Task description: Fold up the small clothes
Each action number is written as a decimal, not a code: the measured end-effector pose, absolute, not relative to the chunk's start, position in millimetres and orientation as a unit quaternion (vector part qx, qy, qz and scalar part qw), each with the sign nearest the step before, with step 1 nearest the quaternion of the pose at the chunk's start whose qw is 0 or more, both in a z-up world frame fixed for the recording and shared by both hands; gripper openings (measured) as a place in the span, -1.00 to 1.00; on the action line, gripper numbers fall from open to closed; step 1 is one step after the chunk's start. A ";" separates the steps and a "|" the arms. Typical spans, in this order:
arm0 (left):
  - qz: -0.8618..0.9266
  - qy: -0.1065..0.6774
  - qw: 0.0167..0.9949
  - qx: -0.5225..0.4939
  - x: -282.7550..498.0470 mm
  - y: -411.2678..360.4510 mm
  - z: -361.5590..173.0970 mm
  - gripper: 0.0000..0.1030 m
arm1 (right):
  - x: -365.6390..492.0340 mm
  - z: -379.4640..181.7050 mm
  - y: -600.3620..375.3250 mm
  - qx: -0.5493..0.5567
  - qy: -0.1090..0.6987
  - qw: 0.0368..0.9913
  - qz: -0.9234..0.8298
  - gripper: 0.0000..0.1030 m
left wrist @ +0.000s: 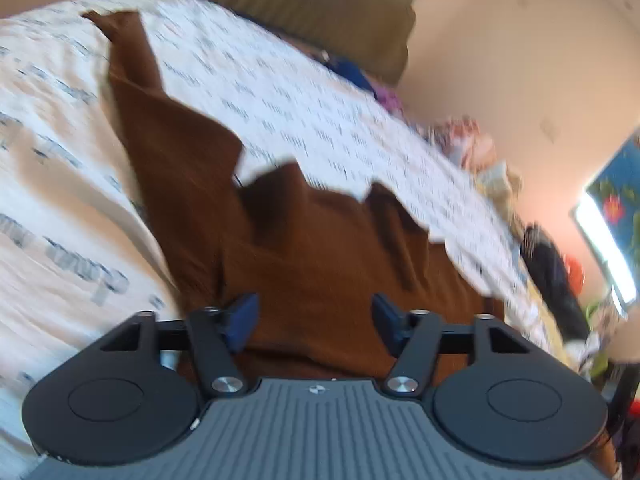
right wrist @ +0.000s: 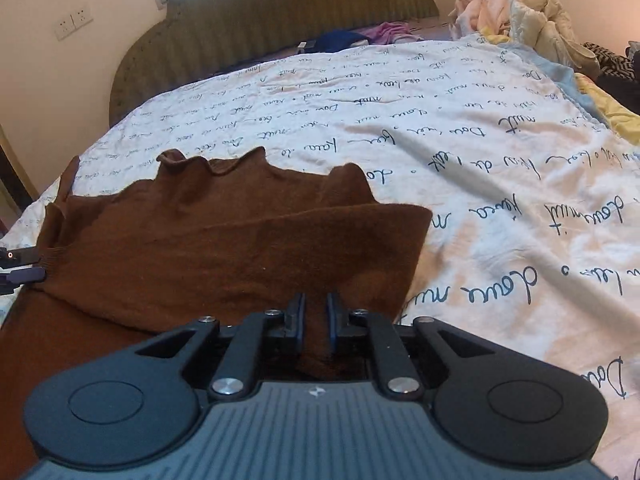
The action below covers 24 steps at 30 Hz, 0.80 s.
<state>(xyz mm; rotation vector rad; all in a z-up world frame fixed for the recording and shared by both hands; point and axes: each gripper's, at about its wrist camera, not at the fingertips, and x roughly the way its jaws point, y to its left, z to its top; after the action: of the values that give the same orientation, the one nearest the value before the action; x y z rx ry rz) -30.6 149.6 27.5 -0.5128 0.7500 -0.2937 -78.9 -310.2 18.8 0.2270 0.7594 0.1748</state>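
Note:
A brown knit garment (right wrist: pixel 224 248) lies on a white bedspread printed with handwriting (right wrist: pixel 500 184), its right part folded over and a frilled collar at the far edge. My right gripper (right wrist: pixel 315 300) is shut on a fold of the garment at its near edge, and brown cloth fills the narrow gap between the pads. In the blurred left wrist view the brown garment (left wrist: pixel 312 248) stretches away with a sleeve pointing to the far left. My left gripper (left wrist: pixel 314 304) hangs open just above it with nothing pinched. Its fingers (right wrist: pixel 24 266) also show at the garment's left edge.
An olive padded headboard (right wrist: pixel 260 20) stands at the far end of the bed. A heap of pale clothes and a quilt (right wrist: pixel 532 20) lies at the far right, with blue and purple items (right wrist: pixel 360 36) beside the headboard. Dark clothes (left wrist: pixel 548 272) lie along the bed's right side.

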 end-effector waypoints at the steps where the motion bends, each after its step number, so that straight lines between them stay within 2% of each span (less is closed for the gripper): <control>1: -0.138 0.354 0.890 -0.254 -28.6 159.1 31.1 0.35 | -81.0 23.0 -309.1 0.118 0.364 0.919 0.093 -0.79; 6: -0.136 0.353 0.874 -0.304 -13.2 193.5 31.4 0.38 | -73.6 21.2 -289.4 0.118 0.359 0.918 0.117 -0.78; 7: -0.128 0.352 0.873 -0.312 -8.7 200.4 31.3 0.43 | -66.6 11.9 -284.2 0.102 0.384 0.911 0.107 -0.77; 9: -0.108 0.352 0.868 -0.333 2.1 218.5 31.1 0.49 | -63.2 3.6 -280.6 0.086 0.379 0.915 0.105 -0.77; 12: -0.082 0.342 0.867 -0.354 16.6 250.7 35.2 0.68 | -61.5 22.0 -276.3 0.100 0.384 0.915 0.078 -0.70; 13: -0.074 0.336 0.869 -0.354 22.3 259.4 38.5 0.74 | -62.9 30.0 -270.1 0.085 0.372 0.921 0.080 -0.64; 15: -0.065 0.322 0.876 -0.353 34.7 276.7 44.7 0.75 | -62.6 44.4 -256.5 0.066 0.358 0.927 0.094 -0.37; 17: -0.057 0.312 0.880 -0.352 52.9 292.9 52.0 0.76 | -62.8 54.8 -246.0 0.072 0.344 0.928 0.120 0.30; 18: -0.060 0.308 0.883 -0.349 64.9 300.4 55.3 0.74 | -64.2 58.8 -239.8 0.075 0.336 0.929 0.135 0.44; 19: -0.062 0.303 0.885 -0.347 78.8 308.5 58.9 0.73 | -65.5 62.6 -234.8 0.076 0.331 0.929 0.145 0.52; 21: -0.066 0.296 0.883 -0.357 110.7 326.5 63.2 0.64 | -70.6 68.5 -223.9 0.073 0.319 0.931 0.164 0.52; 23: -0.044 0.290 0.881 -0.371 141.2 348.7 63.7 0.37 | -77.8 72.3 -214.1 0.065 0.310 0.931 0.179 0.52; 24: -0.038 0.292 0.873 -0.389 157.1 360.8 61.2 0.36 | -81.5 73.4 -210.0 0.060 0.306 0.932 0.184 0.52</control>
<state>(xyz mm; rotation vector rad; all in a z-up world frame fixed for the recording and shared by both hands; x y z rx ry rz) 157.1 360.8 61.2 -0.8117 0.6099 -0.0804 -81.5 -210.0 73.4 0.1233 0.6264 0.3774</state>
